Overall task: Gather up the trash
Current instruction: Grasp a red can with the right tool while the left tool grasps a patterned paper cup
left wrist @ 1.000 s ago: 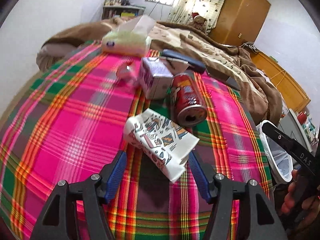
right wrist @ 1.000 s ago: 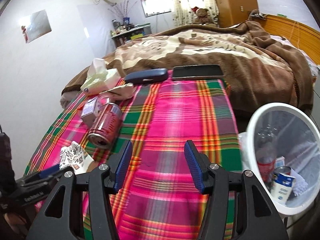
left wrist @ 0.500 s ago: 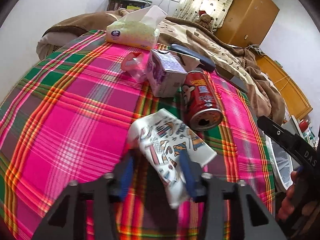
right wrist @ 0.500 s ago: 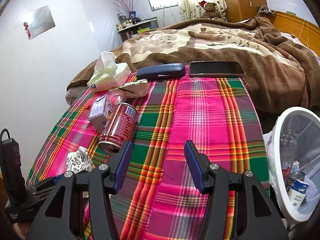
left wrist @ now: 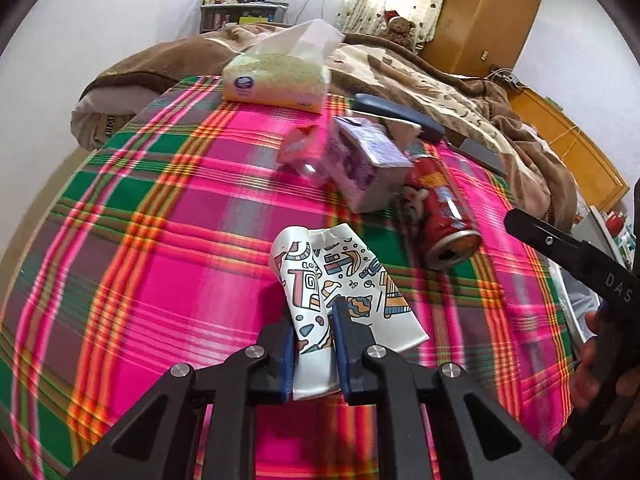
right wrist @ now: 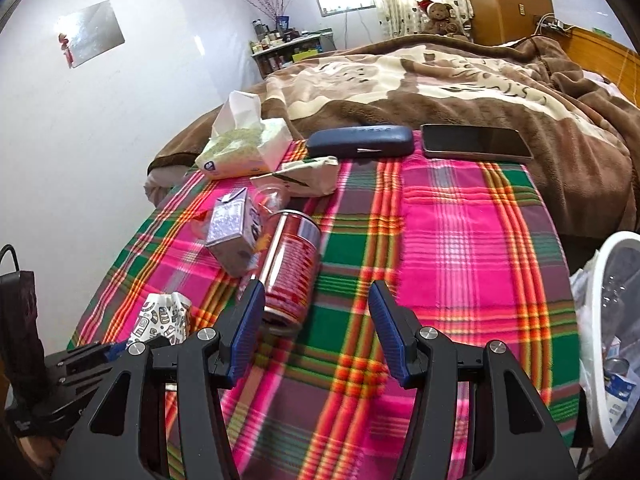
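Trash lies on the plaid blanket (left wrist: 140, 240) over the bed, and most of it is not yet collected. The white bin (right wrist: 600, 280) at the right edge of the right wrist view already holds some pieces: a bottle, a can and a small carton show through its liner, though I cannot count them surely.

Left gripper (left wrist: 312, 344), at lower centre of its view, is closing its jaws on the crushed paper cup (left wrist: 336, 280), whose printed wall is pinched flat between the blue pads; the cup seems just about secured, not yet carried over. Right gripper (right wrist: 316, 328) stands spread with nothing between its pads, and the red can (right wrist: 290, 264) lies on its side just beyond its left finger, a likely next pick.

Counted on the blanket: one paper cup, one red can, one purple carton (right wrist: 234, 236), one clear plastic wrapper (left wrist: 300, 148), one crumpled paper bag (right wrist: 304, 174). So five pieces look left, one of them in hand.

Likely not trash: one tissue pack (right wrist: 244, 148), one glasses case (right wrist: 360, 140), one phone (right wrist: 476, 142), all in the upper middle of the right view.
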`<state>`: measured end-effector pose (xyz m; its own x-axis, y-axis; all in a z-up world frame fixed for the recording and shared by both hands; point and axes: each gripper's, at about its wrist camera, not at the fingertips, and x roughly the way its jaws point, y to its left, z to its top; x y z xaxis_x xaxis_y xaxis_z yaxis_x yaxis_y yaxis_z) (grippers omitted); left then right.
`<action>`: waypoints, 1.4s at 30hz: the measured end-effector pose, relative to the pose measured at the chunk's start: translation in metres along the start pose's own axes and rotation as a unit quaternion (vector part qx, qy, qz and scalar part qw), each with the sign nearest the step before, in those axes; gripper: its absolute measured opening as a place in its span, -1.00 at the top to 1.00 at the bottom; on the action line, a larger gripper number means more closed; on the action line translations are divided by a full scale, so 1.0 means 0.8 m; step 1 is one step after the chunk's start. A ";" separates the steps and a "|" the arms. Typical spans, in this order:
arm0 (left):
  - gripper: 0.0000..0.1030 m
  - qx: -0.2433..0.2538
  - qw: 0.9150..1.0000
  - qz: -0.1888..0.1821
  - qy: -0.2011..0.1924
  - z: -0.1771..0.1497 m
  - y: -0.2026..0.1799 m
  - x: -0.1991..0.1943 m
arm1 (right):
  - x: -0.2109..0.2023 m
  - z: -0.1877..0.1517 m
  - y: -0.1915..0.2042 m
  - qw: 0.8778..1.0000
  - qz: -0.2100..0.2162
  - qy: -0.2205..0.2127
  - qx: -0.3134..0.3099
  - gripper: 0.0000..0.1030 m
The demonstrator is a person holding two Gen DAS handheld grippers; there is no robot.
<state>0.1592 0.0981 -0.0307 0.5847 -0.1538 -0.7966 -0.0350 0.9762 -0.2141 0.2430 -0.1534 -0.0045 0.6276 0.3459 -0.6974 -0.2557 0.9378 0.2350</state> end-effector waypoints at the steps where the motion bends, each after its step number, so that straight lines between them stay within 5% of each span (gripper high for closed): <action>1: 0.67 0.003 1.000 0.002 0.002 0.002 0.003 0.000 | 0.003 0.001 0.002 1.000 0.000 0.001 -0.001 -0.08; 11: 0.62 -0.012 1.000 0.023 0.005 0.023 0.033 0.009 | 0.045 0.010 0.029 0.999 0.003 0.028 -0.015 -0.08; 15: 0.11 -0.029 0.999 0.023 0.011 0.025 0.037 0.017 | 0.058 0.009 0.036 0.999 -0.006 0.042 -0.026 -0.10; 24: -0.12 -0.033 0.999 0.038 0.000 0.025 0.020 0.026 | 0.072 0.004 0.030 0.998 -0.018 0.056 -0.026 -0.17; 29: -0.12 -0.038 0.998 0.051 -0.014 0.023 0.013 0.029 | 0.070 0.003 0.028 0.998 -0.019 0.052 -0.026 -0.06; 33: 0.26 -0.039 0.998 0.036 -0.014 0.023 0.009 0.028 | 0.066 -0.001 0.023 0.999 -0.019 0.048 -0.016 -0.06; 42: 0.48 -0.024 0.999 0.021 -0.027 0.022 -0.009 0.019 | 0.044 -0.008 0.009 1.000 -0.012 0.025 0.003 -0.06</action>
<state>0.1826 0.0916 -0.0311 0.6247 -0.1022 -0.7742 -0.0990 0.9730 -0.2084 0.2586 -0.1347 -0.0312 0.5959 0.3208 -0.7362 -0.2359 0.9462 0.2214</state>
